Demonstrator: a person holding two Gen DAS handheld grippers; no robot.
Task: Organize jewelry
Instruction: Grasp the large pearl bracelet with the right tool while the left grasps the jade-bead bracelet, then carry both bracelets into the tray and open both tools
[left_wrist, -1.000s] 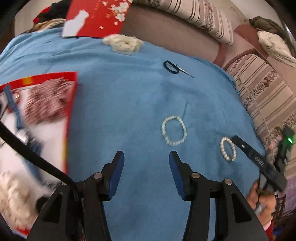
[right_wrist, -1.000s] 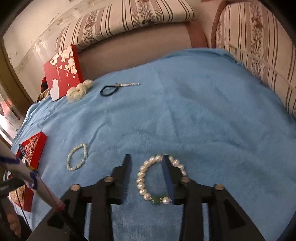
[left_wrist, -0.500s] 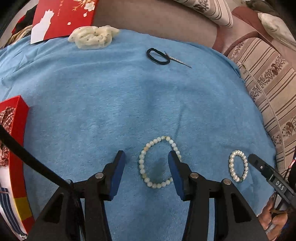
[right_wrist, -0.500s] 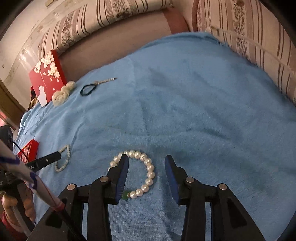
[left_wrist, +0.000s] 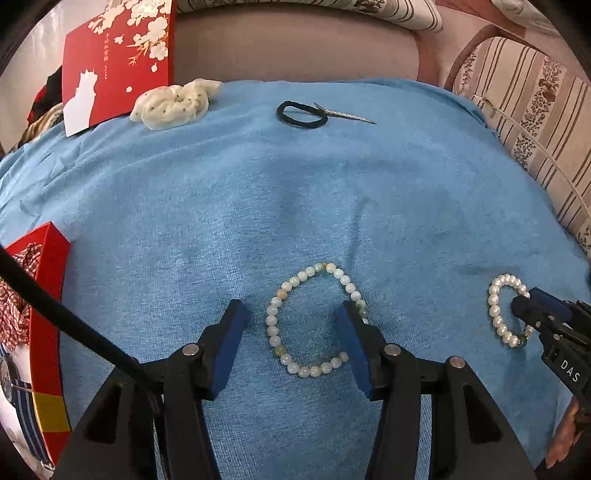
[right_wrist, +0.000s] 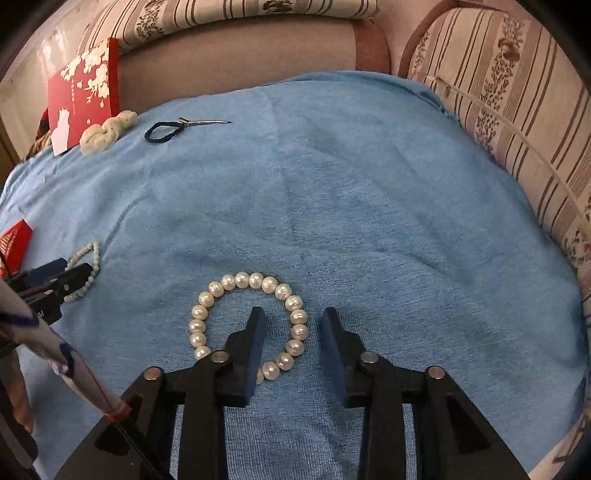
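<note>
Two bracelets were still loose on the blue cloth; neither was lifted, so I judged the sorting barely started on these.

Far left, the red box sat at the cloth's edge, some items already in it, contents hard to read. I'd guess that was the destination.

My left gripper stood about half open, jaws widening, nothing pinched. The green-white bracelet lay flat under it: left bead run between the pads, right run by the right pad. Its loop was a slight oval, long axis running away from me, tilted a bit right at the far end.

My right gripper was narrower and closing. The pearl bracelet lay flat, its right bead run between the pads, left pad inside the loop. Pads weren't pressing on the beads yet as far as I could tell. Loop near round, no clear axis; green bead sat at the near end.

Remaining: grip both, lift, carry over. The black hair tie, clip and scrunchie at the far edge were untouched.
</note>
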